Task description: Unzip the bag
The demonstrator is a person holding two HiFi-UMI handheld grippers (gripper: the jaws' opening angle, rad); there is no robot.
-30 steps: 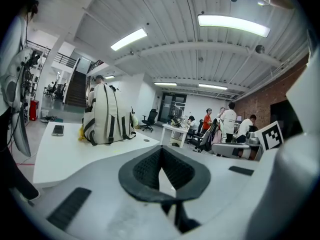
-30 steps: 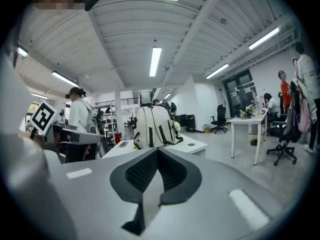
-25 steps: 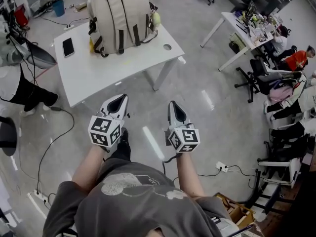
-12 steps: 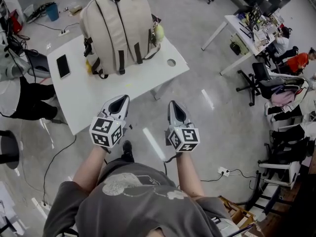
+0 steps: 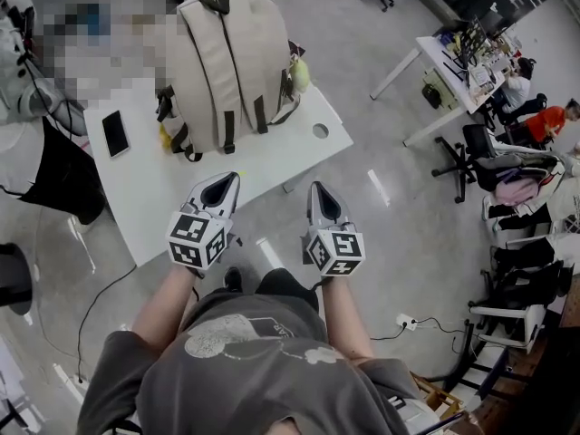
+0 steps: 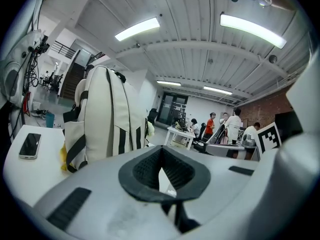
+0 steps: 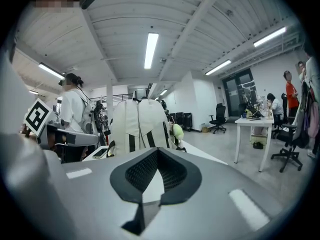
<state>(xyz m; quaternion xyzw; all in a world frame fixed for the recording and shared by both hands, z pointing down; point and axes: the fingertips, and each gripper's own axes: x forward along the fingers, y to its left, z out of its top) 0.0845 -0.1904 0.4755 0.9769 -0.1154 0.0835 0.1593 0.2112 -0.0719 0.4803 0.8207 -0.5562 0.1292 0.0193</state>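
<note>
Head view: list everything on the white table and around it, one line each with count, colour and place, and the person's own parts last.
backpack: one, beige with dark straps, upright on the table.
phone: one, black, flat on the table, left of the backpack.
charm: one, pale green, hanging at the backpack's right side.
table: one, white, ahead of the person.
second table: one, white, cluttered, upper right.
office chairs: several, black, along the right edge.
left gripper: one, grey, jaws together, empty, aimed toward the table.
right gripper: one, grey, jaws together, empty, beside the left one.
</note>
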